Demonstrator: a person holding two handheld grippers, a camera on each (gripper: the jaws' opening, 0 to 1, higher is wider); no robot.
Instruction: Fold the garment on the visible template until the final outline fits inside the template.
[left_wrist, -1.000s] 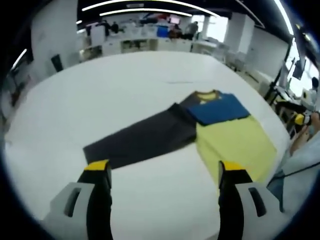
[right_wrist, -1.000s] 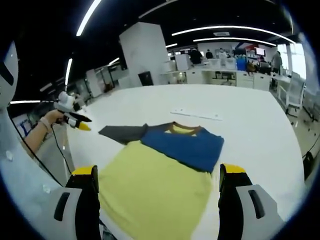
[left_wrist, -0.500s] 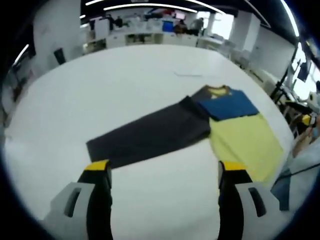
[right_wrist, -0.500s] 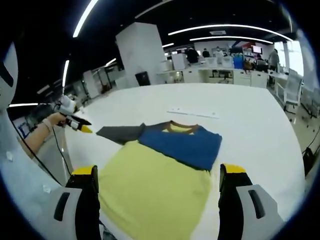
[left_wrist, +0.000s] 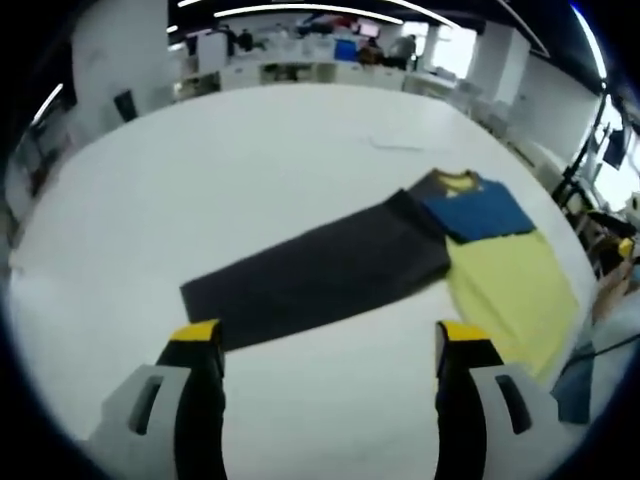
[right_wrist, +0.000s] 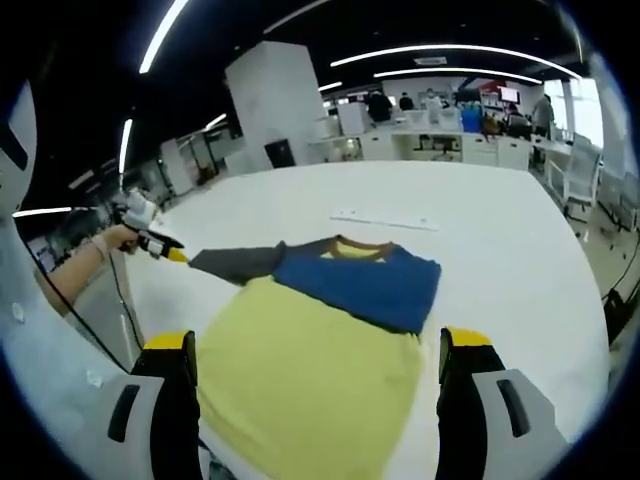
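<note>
My left gripper (left_wrist: 325, 345) hangs over the white worktop (left_wrist: 230, 170) with its fingers (left_wrist: 195, 350) released and wide apart, nothing between them. Beyond the tips and apart from them lies the shirt (left_wrist: 400, 265), spread flat. In the left gripper view its long dark grey sleeve (left_wrist: 320, 270) runs from just past my left finger, slanting away to the right, where it meets the blue chest panel (left_wrist: 475, 210) with a yellow collar (left_wrist: 458, 182) at the far end. The pale yellow lower half (left_wrist: 515, 300) stretches back toward me on the right, reaching the near right edge of the worktop, beside my right finger tip but not touching it. A thin pale strip (left_wrist: 395, 146) lies on the worktop beyond the collar.

My right gripper (right_wrist: 315, 345) also has its fingers (right_wrist: 460, 350) released and spread, holding nothing. In the right gripper view the shirt (right_wrist: 320, 330) sits right in front: the yellow half fills the gap between the two fingers and runs under them toward me, though I cannot tell whether they touch the cloth. The blue panel (right_wrist: 370, 285) lies farther off, toward the right finger's side, with the collar beyond it. The grey sleeve (right_wrist: 235, 262) points off to the left. At its far left end my other hand (right_wrist: 125, 232) holds the left gripper, whose yellow tip is just at the sleeve's end. The pale strip (right_wrist: 385, 220) lies well beyond the collar. Desks and people are far off in the room.
</note>
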